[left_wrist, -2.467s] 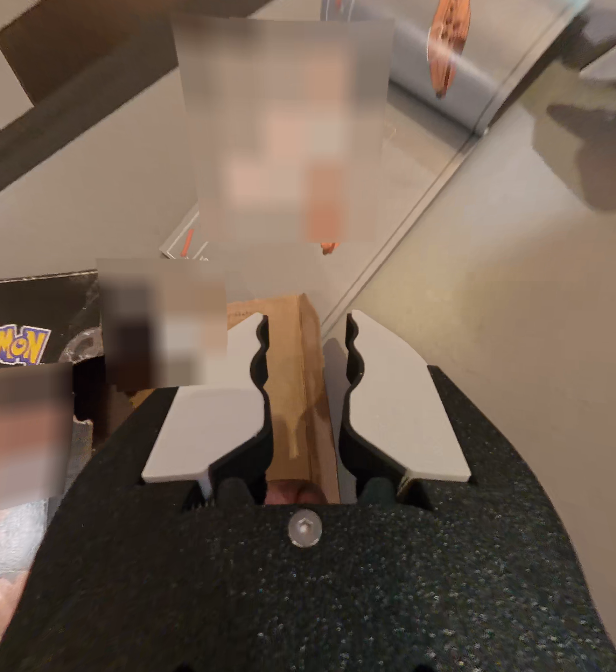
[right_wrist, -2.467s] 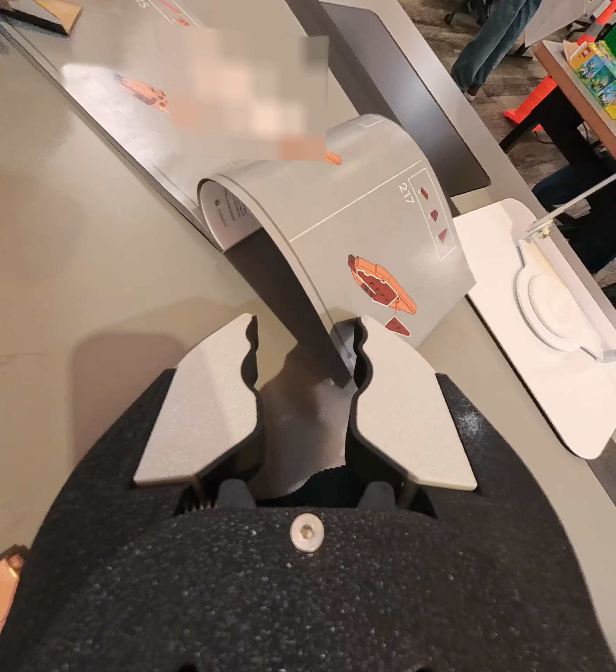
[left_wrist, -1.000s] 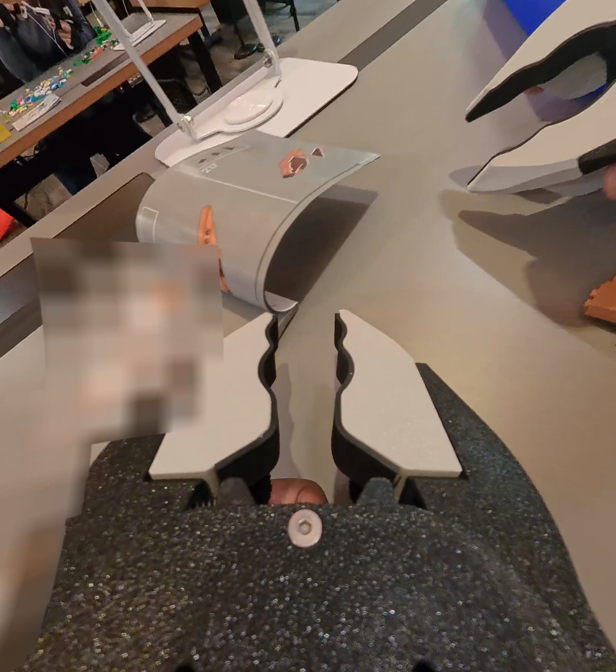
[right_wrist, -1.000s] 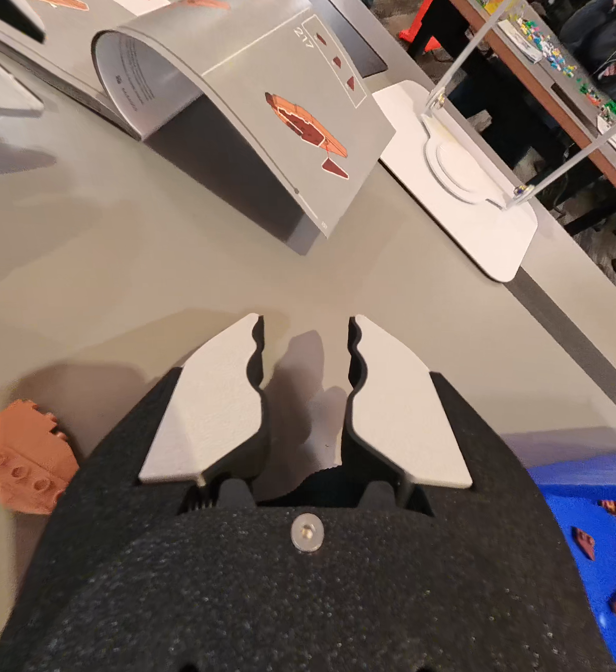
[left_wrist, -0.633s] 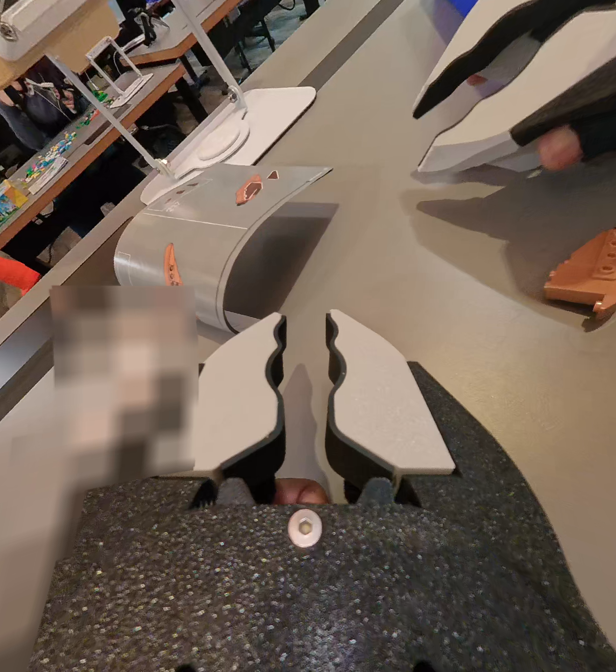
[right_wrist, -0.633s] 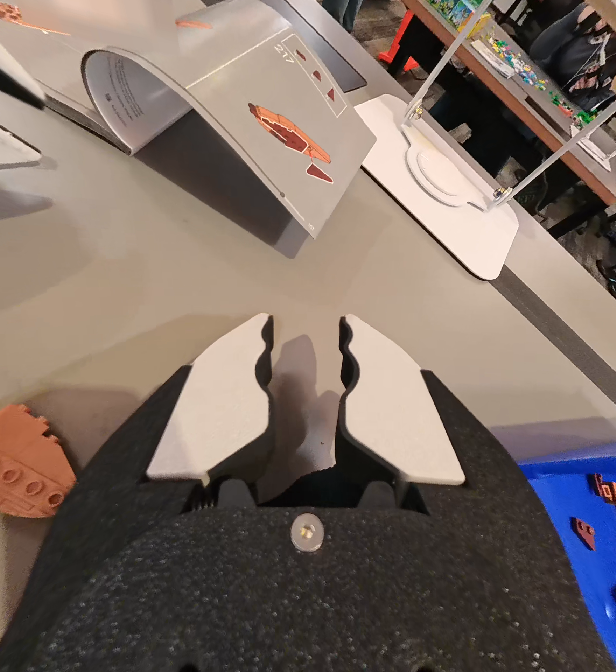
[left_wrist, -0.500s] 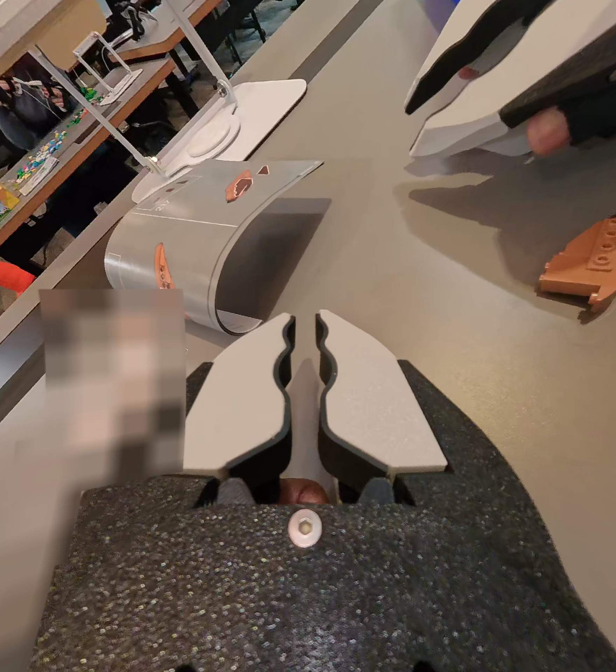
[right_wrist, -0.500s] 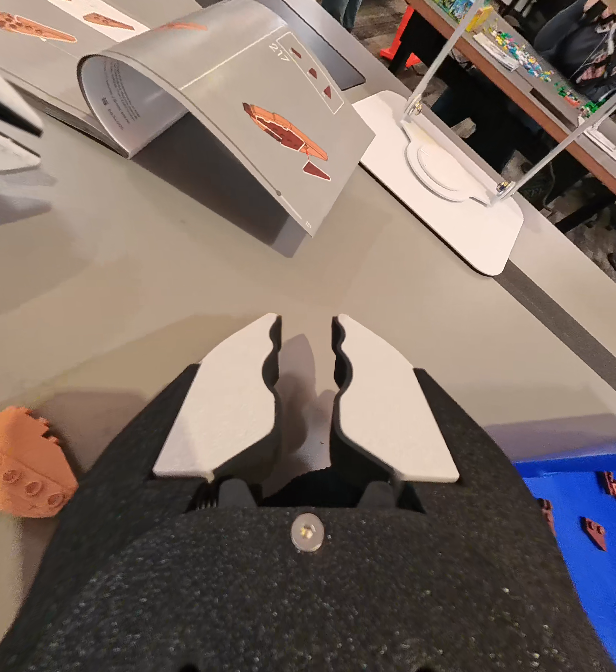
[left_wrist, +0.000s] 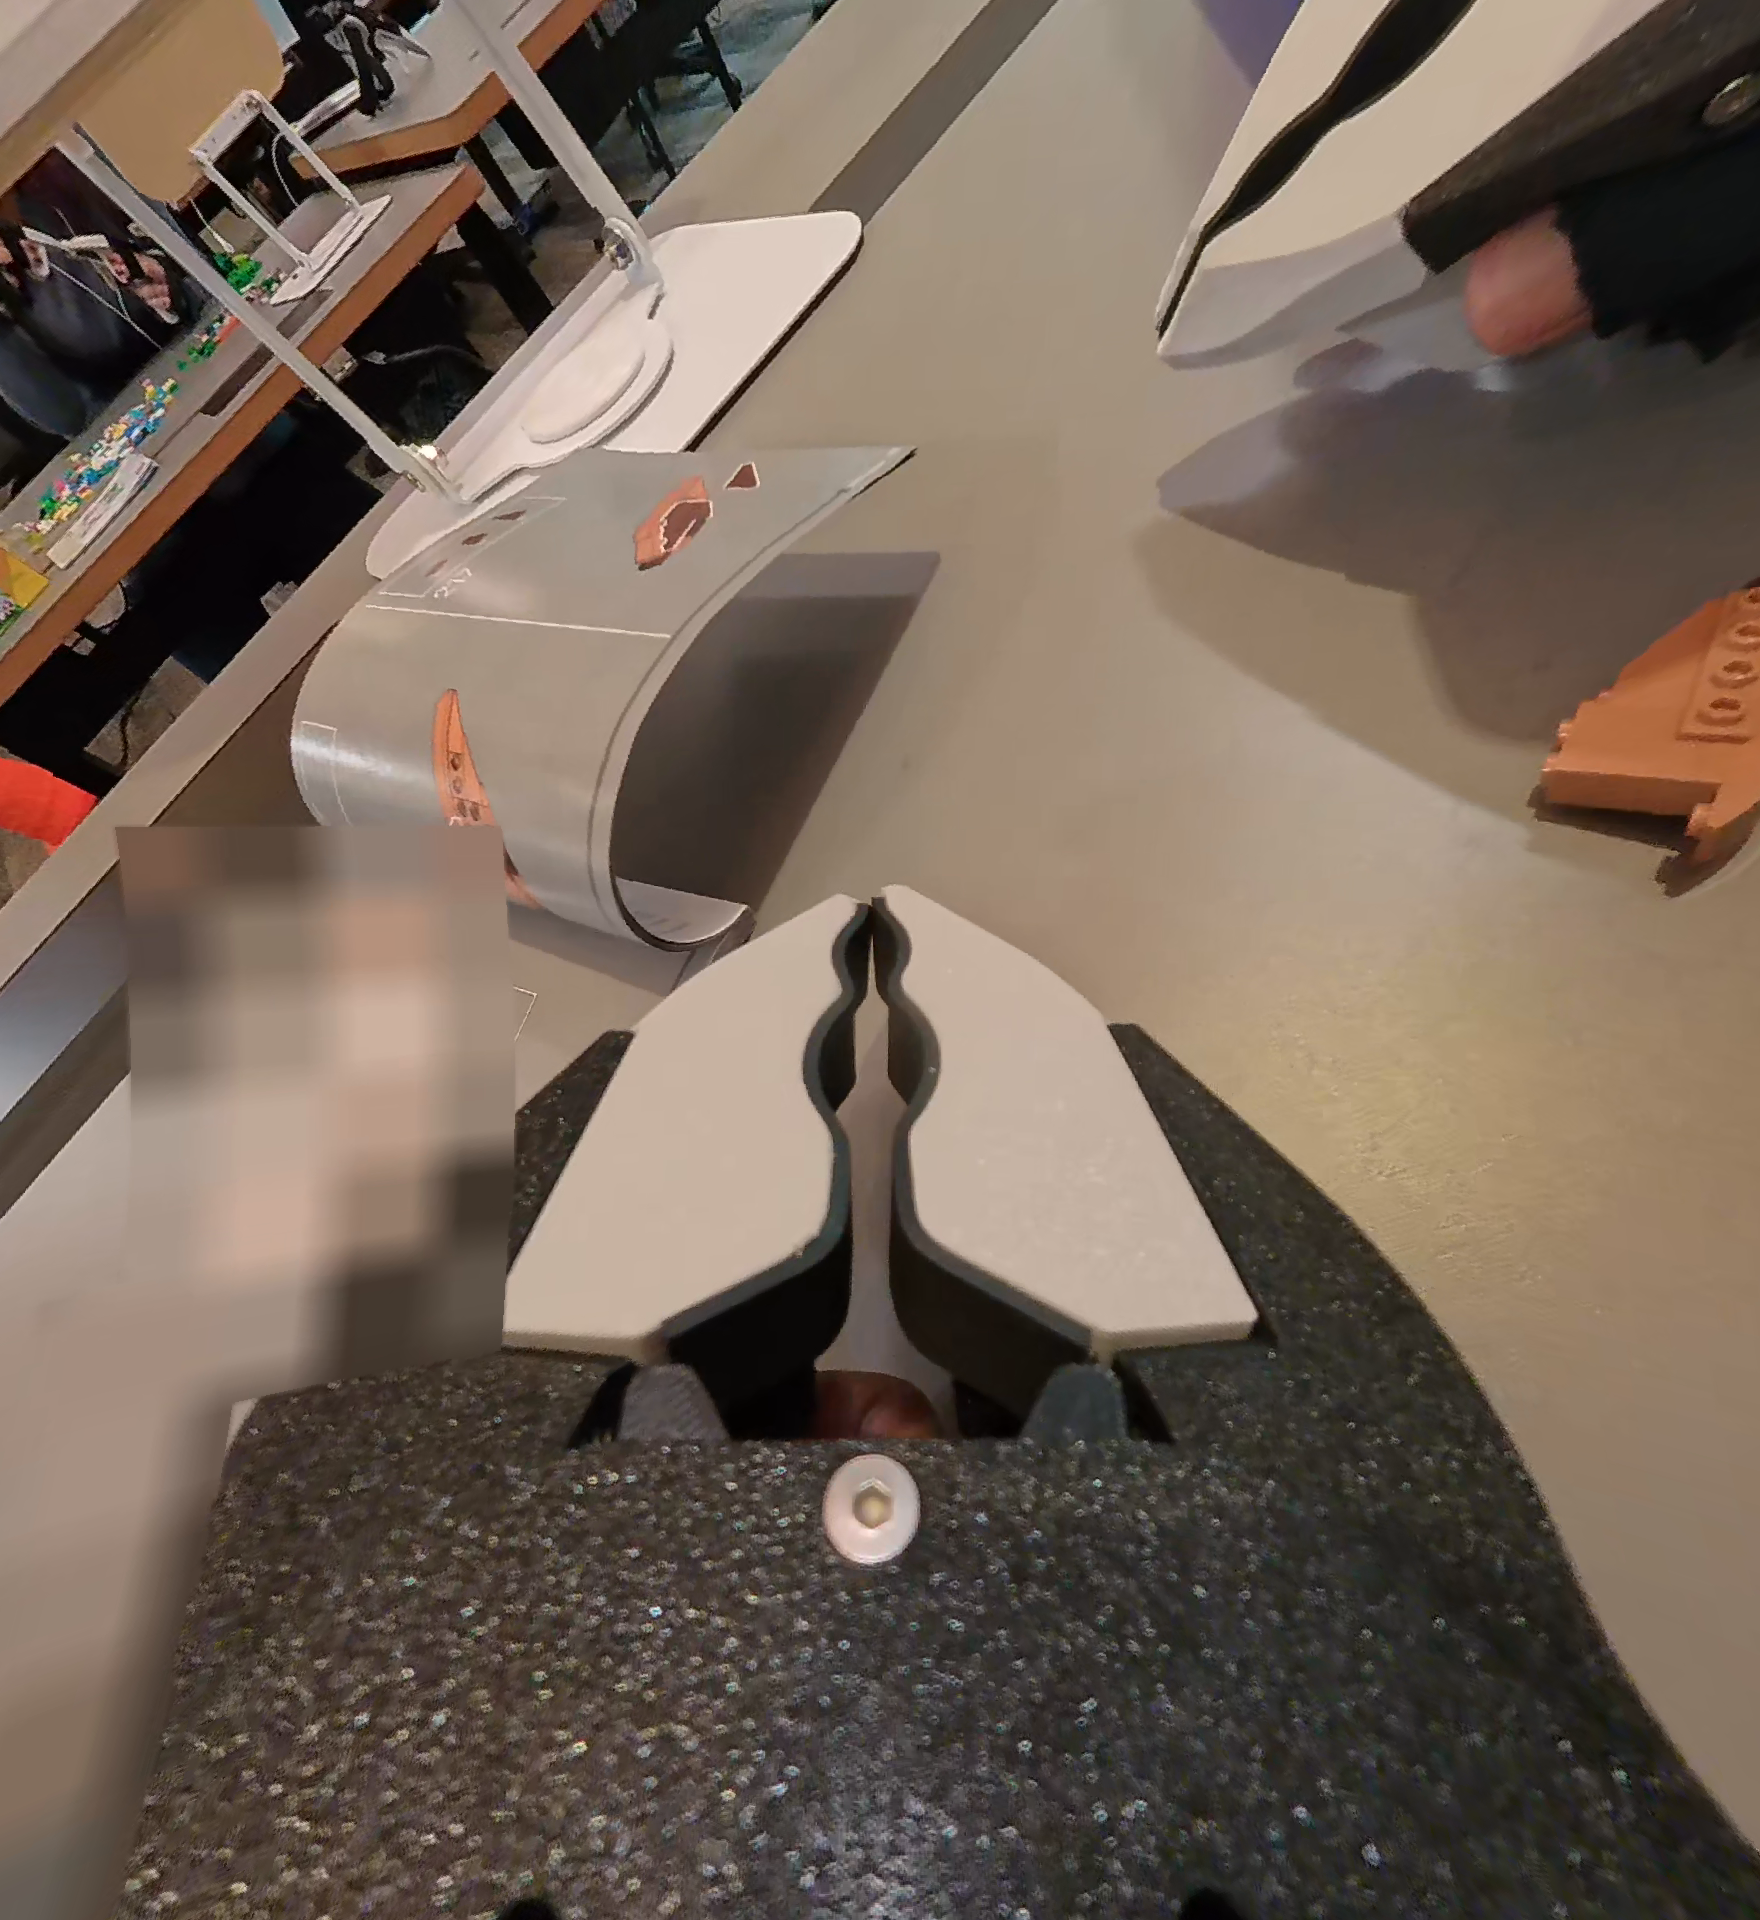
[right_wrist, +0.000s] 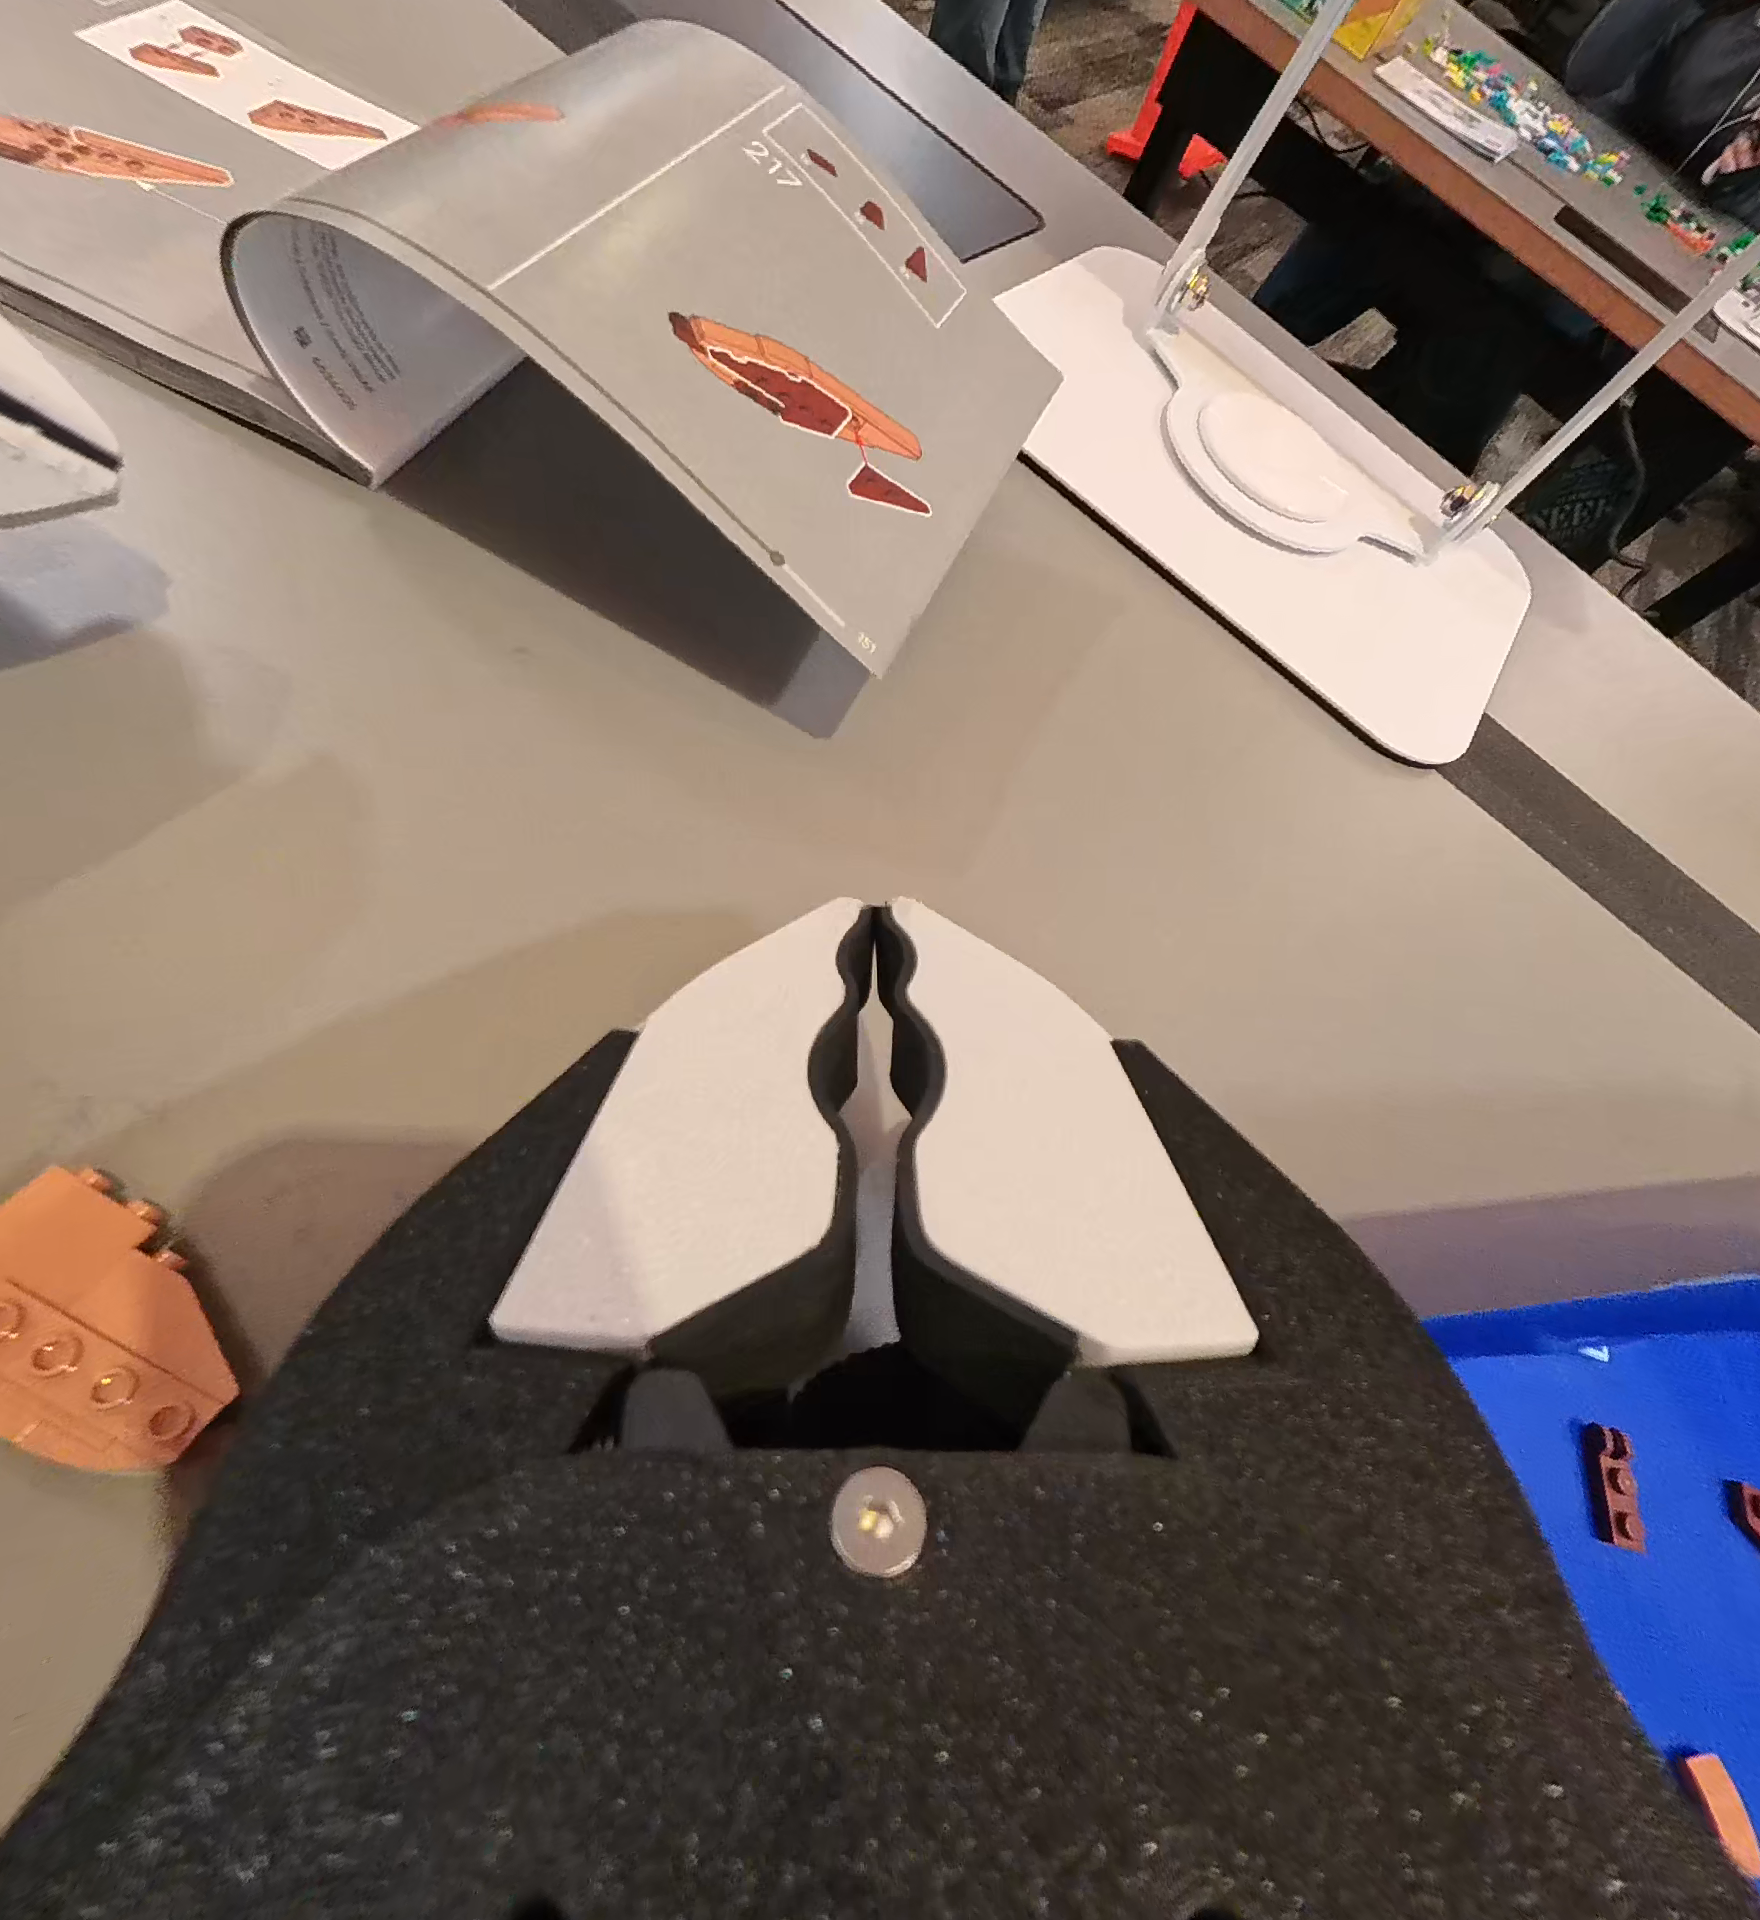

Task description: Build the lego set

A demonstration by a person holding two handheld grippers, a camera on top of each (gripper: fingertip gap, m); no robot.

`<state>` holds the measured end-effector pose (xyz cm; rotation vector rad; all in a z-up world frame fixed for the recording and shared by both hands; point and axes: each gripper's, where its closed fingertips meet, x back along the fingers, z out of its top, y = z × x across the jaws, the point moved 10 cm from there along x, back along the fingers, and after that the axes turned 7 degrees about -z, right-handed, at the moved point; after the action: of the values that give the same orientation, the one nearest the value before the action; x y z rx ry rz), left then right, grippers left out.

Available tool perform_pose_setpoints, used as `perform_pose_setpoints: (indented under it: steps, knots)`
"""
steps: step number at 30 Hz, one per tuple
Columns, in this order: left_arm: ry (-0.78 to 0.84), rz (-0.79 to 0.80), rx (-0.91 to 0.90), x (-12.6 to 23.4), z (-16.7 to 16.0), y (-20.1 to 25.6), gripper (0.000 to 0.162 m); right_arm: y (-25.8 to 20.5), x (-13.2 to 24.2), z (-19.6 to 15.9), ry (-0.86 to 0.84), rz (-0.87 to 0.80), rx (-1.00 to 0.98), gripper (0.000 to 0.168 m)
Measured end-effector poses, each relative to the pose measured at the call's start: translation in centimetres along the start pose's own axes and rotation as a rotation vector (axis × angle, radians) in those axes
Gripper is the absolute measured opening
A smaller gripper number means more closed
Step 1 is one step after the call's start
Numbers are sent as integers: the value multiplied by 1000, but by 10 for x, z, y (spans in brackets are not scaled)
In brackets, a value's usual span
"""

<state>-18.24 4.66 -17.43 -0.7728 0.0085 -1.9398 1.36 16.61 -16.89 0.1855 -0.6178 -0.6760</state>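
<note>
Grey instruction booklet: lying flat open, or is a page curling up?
Curling. One page of the grey instruction booklet arches up off the beige tabletop, its free edge hanging above a dark shadow.

Both wrist cameras are looking forward along their tongs, close above the grey worktop (left_wrist: 1271, 987), sharing the curled grey instruction booklet (right_wrist: 647, 312) and the orange wedge-shaped brick assembly (left_wrist: 1707, 717).

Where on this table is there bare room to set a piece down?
Free: the grey table between the instruction booklet, the orange lego assembly and the right gripper; also between the booklet and the white lamp base. Crowded: the blue tray with loose pieces.
</note>
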Motion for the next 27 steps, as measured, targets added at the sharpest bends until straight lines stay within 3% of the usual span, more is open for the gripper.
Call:
perform_pose_setpoints:
  steps: [16, 27]
  knots:
    - [25, 29, 20, 6, -3, -5, 0, 0, 10, -3, 40, -46, -14, 0]
    - [54, -117, -57, 4, 3, 10, 2, 1, 7, -2, 33, 38, -21, 0]
